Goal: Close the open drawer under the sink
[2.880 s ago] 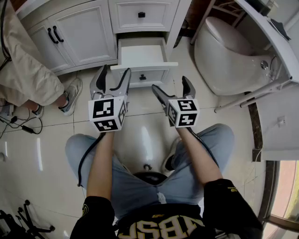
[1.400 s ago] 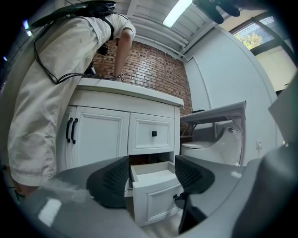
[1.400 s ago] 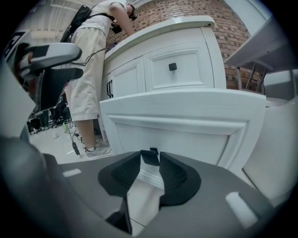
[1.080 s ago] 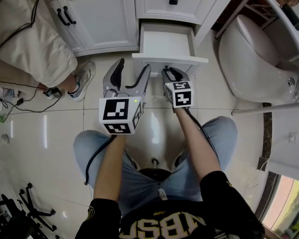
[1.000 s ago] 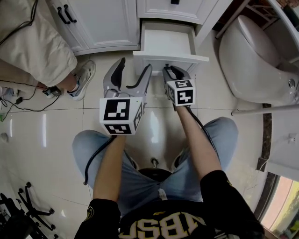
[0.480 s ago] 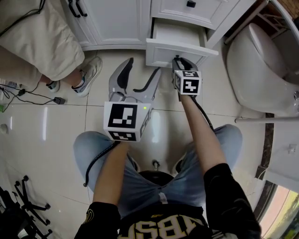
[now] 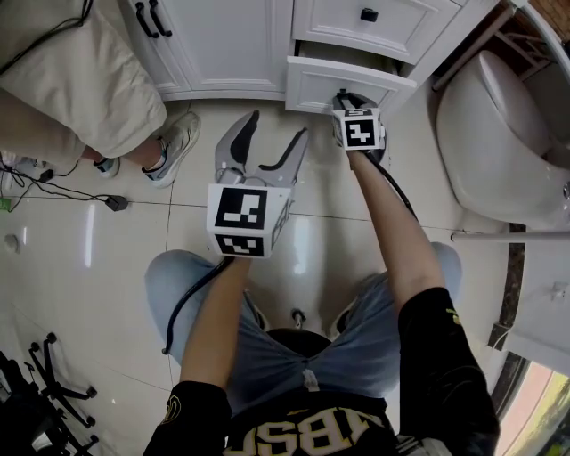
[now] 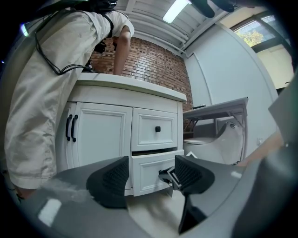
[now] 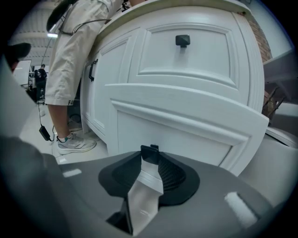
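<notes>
The white drawer (image 7: 313,87) under the sink stands only slightly out from the vanity, with a dark slit above its front (image 8: 148,171). My right gripper (image 7: 344,96) is against that front (image 9: 186,135), arm stretched forward. Its jaws are shut, and the drawer's small black knob (image 9: 150,149) sits pinched at their tips. My left gripper (image 7: 276,126) hangs open above the floor tiles, short of the vanity, with nothing between its pads (image 8: 114,175). In the left gripper view the right gripper (image 8: 167,176) shows at the drawer front.
Above is a closed drawer with a black knob (image 7: 368,15), and beside it cabinet doors (image 7: 223,44). A toilet (image 7: 499,142) stands to the right. At the left a person in beige clothes (image 7: 71,80) stands, with a shoe (image 7: 174,142) and cables (image 7: 53,174) on the floor.
The drawer has slid most of the way into the vanity. My right gripper went forward with it, staying shut at its front. The left gripper has barely moved.
</notes>
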Motion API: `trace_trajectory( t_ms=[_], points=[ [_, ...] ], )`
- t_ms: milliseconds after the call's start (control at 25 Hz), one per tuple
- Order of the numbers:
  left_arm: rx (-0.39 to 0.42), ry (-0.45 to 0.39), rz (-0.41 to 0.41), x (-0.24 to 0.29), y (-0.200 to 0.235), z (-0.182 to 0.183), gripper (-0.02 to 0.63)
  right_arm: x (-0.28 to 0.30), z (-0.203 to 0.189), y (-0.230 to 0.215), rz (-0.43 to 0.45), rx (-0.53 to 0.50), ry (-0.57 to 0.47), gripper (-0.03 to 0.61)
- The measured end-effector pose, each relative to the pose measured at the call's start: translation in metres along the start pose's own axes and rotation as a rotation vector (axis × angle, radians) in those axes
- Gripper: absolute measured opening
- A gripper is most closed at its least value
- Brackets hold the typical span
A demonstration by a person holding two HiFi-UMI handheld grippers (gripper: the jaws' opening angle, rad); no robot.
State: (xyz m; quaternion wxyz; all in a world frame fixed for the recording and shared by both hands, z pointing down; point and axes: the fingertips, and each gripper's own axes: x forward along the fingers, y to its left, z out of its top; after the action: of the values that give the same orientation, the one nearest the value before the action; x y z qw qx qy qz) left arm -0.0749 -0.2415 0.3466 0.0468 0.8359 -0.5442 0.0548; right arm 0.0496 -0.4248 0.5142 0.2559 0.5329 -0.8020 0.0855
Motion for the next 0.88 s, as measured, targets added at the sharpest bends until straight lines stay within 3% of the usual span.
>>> trace_trajectory(
  t_ms=[120,320,480,600,720,880],
  points=[
    [-0.003,0.01,0.0,0.001,0.001,-0.004,0.311,0.016,0.0,-0.011,0.004,0.043,0.08,0.12],
    [-0.014,0.002,-0.002,0.001,0.005,-0.002,0.311,0.041,0.02,-0.026,0.004,-0.003,0.097,0.12],
    [-0.017,-0.001,0.0,0.0,0.008,0.0,0.311,0.052,0.019,-0.032,0.015,-0.034,0.178,0.121],
    [-0.017,-0.006,0.0,0.003,0.013,0.001,0.311,0.048,0.022,-0.032,0.028,-0.008,0.179,0.121],
    [-0.034,-0.001,-0.008,0.008,0.014,-0.002,0.311,0.032,0.016,-0.027,0.07,-0.004,0.18,0.127],
    [-0.014,0.015,-0.033,0.014,0.009,-0.007,0.311,-0.011,0.016,-0.009,0.18,-0.087,0.172,0.127]
  ],
)
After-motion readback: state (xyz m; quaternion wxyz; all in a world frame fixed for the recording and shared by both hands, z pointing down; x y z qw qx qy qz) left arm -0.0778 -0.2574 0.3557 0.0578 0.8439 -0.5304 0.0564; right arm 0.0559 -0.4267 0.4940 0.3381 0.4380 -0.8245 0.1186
